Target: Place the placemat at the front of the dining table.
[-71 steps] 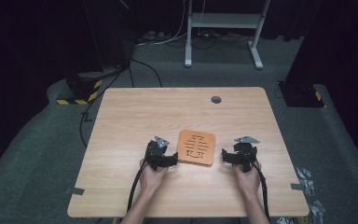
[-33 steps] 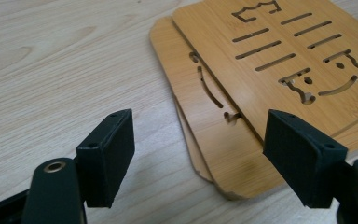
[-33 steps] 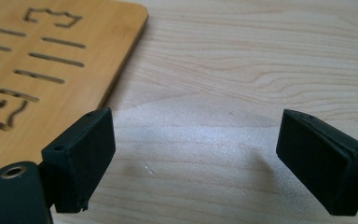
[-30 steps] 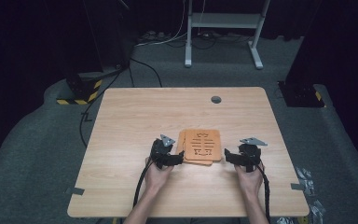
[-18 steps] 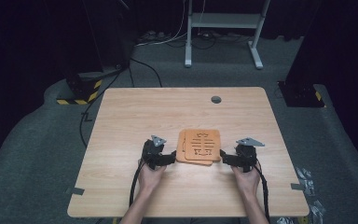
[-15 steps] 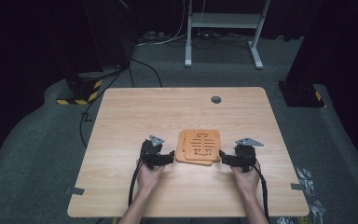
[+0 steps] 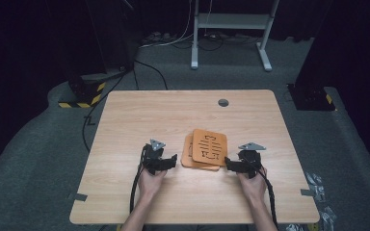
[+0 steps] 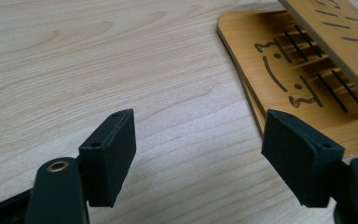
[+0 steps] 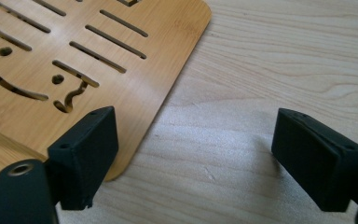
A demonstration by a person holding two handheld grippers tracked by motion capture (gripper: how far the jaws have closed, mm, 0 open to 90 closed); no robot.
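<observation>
Between grippers: bamboo boards [image 7: 209, 147] stacked askew (long axis fore-aft); both fingers [image 8: 109, 156] released.

Grey carpet floor [image 7: 38, 159], dark room, white metal stand [image 7: 231, 21] behind.

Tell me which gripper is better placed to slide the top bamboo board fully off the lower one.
Right, probably. The right gripper has open jaws at the top bamboo board's corner; the left gripper, also open, faces the lower board's edge.

bamboo trivets [image 7: 204, 150] | two, slotted, stacked askew | top one tilted | table centre-front
</observation>
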